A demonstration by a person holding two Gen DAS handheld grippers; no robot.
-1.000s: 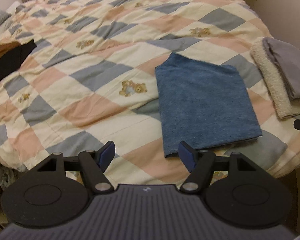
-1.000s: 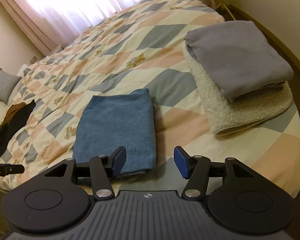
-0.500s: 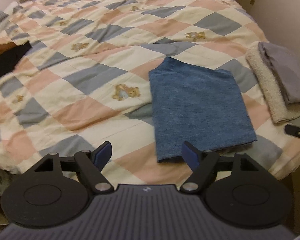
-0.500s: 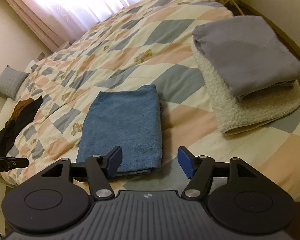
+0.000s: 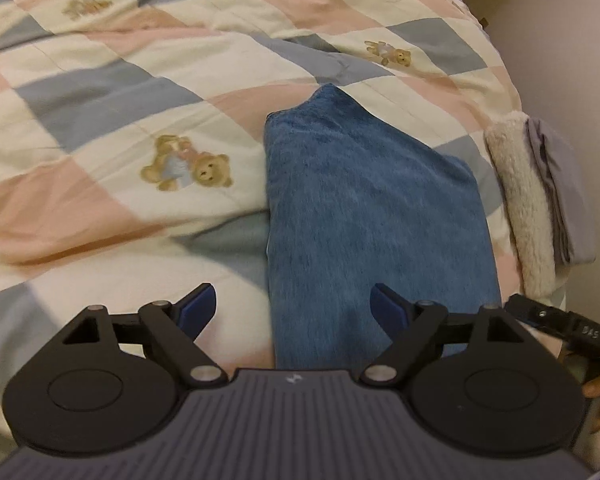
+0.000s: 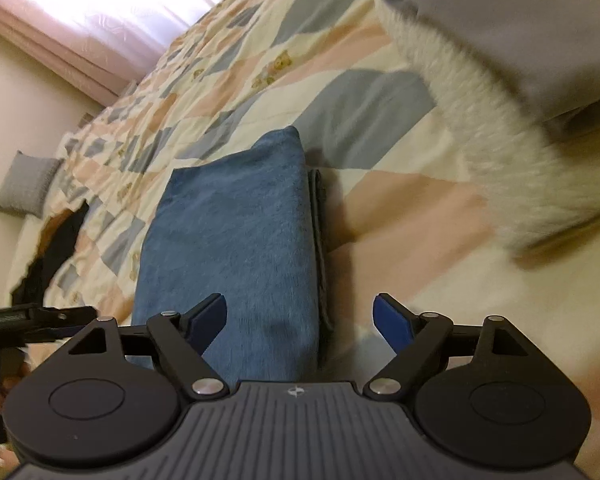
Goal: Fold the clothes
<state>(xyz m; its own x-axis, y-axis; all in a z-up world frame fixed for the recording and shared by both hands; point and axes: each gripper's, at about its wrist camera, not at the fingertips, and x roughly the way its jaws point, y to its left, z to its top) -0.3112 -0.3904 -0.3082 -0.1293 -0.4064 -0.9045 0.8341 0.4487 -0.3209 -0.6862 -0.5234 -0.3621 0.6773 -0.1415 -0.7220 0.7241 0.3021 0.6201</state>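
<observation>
**Risks at the near hem of the blue garment**

Found blue garment (image 5: 376, 216) lying flat on the quilted bed (image 5: 100, 120), already folded into a long panel, near end toward both cameras. Noted left hand-held gripper (image 5: 292, 306) spread wide, empty, poised low over the near-left corner of the panel; right fingertip over the cloth, left one over bare quilt. Noted right hand-held gripper (image 6: 300, 314) likewise wide and empty, straddling the near-right edge of the same garment (image 6: 228, 248). Could not tell whether any fingertip touched the fabric.

Seen in the right wrist view: a darker under-layer (image 6: 318, 216) showing along the right edge, slightly offset from the top layer.

Judged hazards:
- Pinching the top layer alone at that offset edge; lifting then would peel the fold open instead of carrying it over.
- Catching quilt along with the garment, since the bed surface looked soft and rumpled just beside the left edge; would drag the cover and skew the panel.
- Uneven lift between the two corners, giving a crooked crease.
- Plush nap probably slippery under narrow pads; shallow bite likely to let go mid-fold.
- Folded stack of cream fleece (image 6: 512, 152) and grey cloth (image 6: 500, 20) sat close on the right; a wide swing of the right tool could nudge or topple it.

Also logged dark clothes (image 6: 56, 248) far left, well apart, still unfolded.
</observation>
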